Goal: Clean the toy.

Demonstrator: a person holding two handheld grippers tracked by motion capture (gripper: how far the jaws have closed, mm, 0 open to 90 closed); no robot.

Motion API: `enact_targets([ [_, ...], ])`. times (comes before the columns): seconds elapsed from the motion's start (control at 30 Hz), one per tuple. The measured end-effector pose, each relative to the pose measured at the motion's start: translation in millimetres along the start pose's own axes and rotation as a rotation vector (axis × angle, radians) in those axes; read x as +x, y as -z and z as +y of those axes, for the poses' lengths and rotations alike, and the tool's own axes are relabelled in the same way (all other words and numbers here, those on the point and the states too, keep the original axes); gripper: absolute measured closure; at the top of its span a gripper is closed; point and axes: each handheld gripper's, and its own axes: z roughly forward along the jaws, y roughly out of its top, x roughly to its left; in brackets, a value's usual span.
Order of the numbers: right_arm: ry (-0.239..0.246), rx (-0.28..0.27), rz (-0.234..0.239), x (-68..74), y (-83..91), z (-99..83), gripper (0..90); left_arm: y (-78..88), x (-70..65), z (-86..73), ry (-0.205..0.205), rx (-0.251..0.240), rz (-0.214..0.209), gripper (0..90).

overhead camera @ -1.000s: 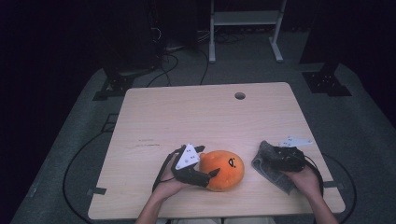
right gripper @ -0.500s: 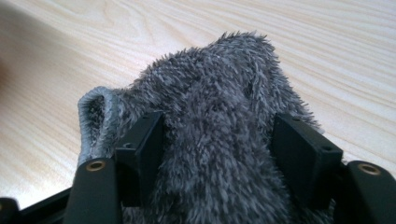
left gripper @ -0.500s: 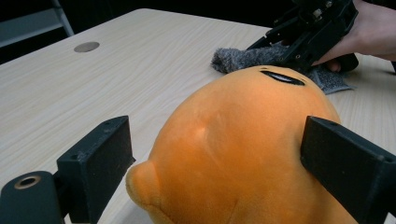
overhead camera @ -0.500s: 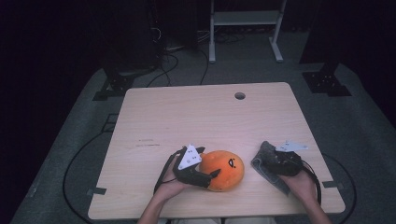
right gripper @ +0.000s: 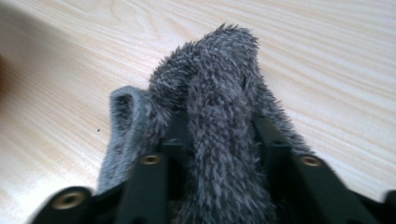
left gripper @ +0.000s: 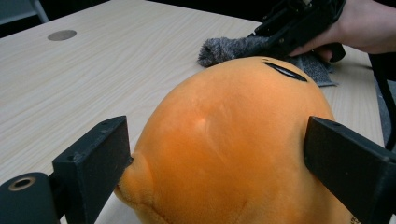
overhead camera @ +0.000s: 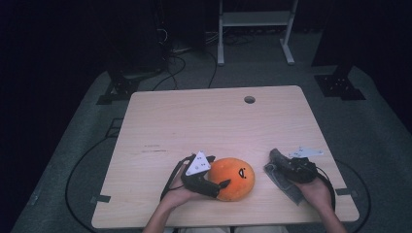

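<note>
Both tongs worked at the near edge of the tabletop (overhead camera: 209,121). On the left, the left tongs (overhead camera: 221,186) had their two black jaws set wide around an orange plush toy (overhead camera: 235,177), one jaw pressed into each flank of the soft round body, as the left gripper view (left gripper: 219,163) showed from close up; the plush (left gripper: 233,144) was held there while resting on the wood. Its stitched black face was turned up and toward the right. A grey three-cornered plate (overhead camera: 198,164) sat on top of those tongs, and the person's left hand (overhead camera: 182,194) held them from the near edge.

Just right of the plush, apart from it, lay a grey fuzzy cloth (overhead camera: 282,177), bunched at its far end and spread flat toward the near right corner. The right tongs (overhead camera: 278,162) had just been closing, and in the right gripper view (right gripper: 219,154) the jaws were drawn in on a raised fold of that cloth (right gripper: 215,121), the pile squeezed between them. The right hand (overhead camera: 316,191) gripped the tongs' body from the near side.

Farther off, a round cable hole (overhead camera: 249,99) pierced the tabletop near its far edge. Beyond the tabletop, a white metal frame (overhead camera: 255,29) stood on the dark grey floor (overhead camera: 73,160).
</note>
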Motion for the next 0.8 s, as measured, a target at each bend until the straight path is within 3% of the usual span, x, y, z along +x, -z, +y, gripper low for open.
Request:
enact_targets([
  [0.07, -0.058, 0.014, 0.041, -5.5, 2.7, 0.6, 69.3, -0.7, 0.0, -1.0, 0.002, 0.000, -0.001, 7.5],
  [0.13, -0.072, 0.014, 0.053, -6.3, 3.5, 0.6, 70.0, -1.6, -0.3, -3.0, 0.004, 0.003, 0.007, 7.5],
  [0.17, -0.115, 0.018, 0.085, -7.4, 5.4, 1.0, 70.1, -1.9, -0.2, -3.5, 0.002, 0.006, 0.014, 7.5],
  [0.2, -0.157, -0.006, 0.158, -7.1, 10.0, 1.8, 70.9, -2.5, -0.2, -4.2, 0.007, 0.004, 0.017, 7.5],
  [0.23, -0.157, -0.006, 0.158, -7.1, 10.0, 1.8, 70.9, -3.0, 0.2, -4.5, 0.011, 0.005, 0.019, 7.5],
  [0.27, -0.179, -0.058, 0.227, -2.5, 19.1, 3.9, 70.9, -3.6, 0.8, -5.1, 0.022, 0.001, 0.021, 7.5],
  [0.3, -0.179, -0.058, 0.227, -2.5, 19.1, 3.9, 70.9, -3.6, 0.8, -5.1, 0.022, 0.001, 0.021, 7.5],
  [0.33, -0.177, -0.145, 0.313, 5.8, 31.0, 7.0, 70.9, -4.8, 0.7, -5.9, 0.027, -0.003, 0.029, 7.5],
  [0.37, -0.177, -0.145, 0.313, 5.8, 31.0, 7.0, 70.9, -4.8, 0.7, -5.9, 0.027, -0.003, 0.029, 7.5],
  [0.4, -0.142, -0.256, 0.419, 20.7, 45.0, 14.7, 70.5, -5.9, -0.4, -5.8, 0.019, -0.005, 0.037, 7.5],
  [0.43, -0.142, -0.256, 0.419, 20.7, 45.0, 14.7, 70.5, -5.9, -0.4, -5.8, 0.019, -0.005, 0.037, 7.5],
  [0.47, -0.070, -0.336, 0.508, 39.2, 53.1, 22.5, 69.8, -6.3, -1.3, -5.4, 0.019, -0.006, 0.036, 7.5],
  [0.5, -0.070, -0.336, 0.508, 39.2, 53.1, 22.5, 69.8, -6.6, -1.7, -5.3, 0.017, -0.007, 0.037, 7.5],
  [0.53, -0.033, -0.352, 0.528, 47.0, 53.8, 24.6, 69.9, -7.0, -2.1, -5.1, 0.018, -0.007, 0.038, 7.5],
  [0.57, 0.069, -0.318, 0.557, 68.3, 48.0, 27.8, 68.3, -7.0, -1.9, -5.2, 0.018, -0.006, 0.035, 7.5],
  [0.6, 0.137, -0.261, 0.557, 78.2, 41.2, 28.0, 66.6, -7.3, -2.1, -5.5, 0.016, 0.005, 0.036, 7.5],
  [0.63, 0.137, -0.261, 0.557, 78.2, 41.2, 28.0, 66.6, -7.3, -2.1, -5.5, 0.016, 0.005, 0.036, 7.5],
  [0.67, 0.299, -0.261, 0.468, 93.8, 30.9, 21.1, 65.6, -8.8, -3.4, -6.6, 0.007, 0.015, 0.049, 7.5],
  [0.77, 0.318, -0.271, 0.455, 93.9, 29.7, 21.0, 64.6, -9.6, -3.7, -6.4, 0.013, 0.007, 0.052, 7.5],
  [0.8, 0.280, -0.263, 0.481, 87.6, 29.6, 22.1, 62.8, -11.0, -5.2, -5.7, 0.017, 0.002, 0.056, 7.5],
])
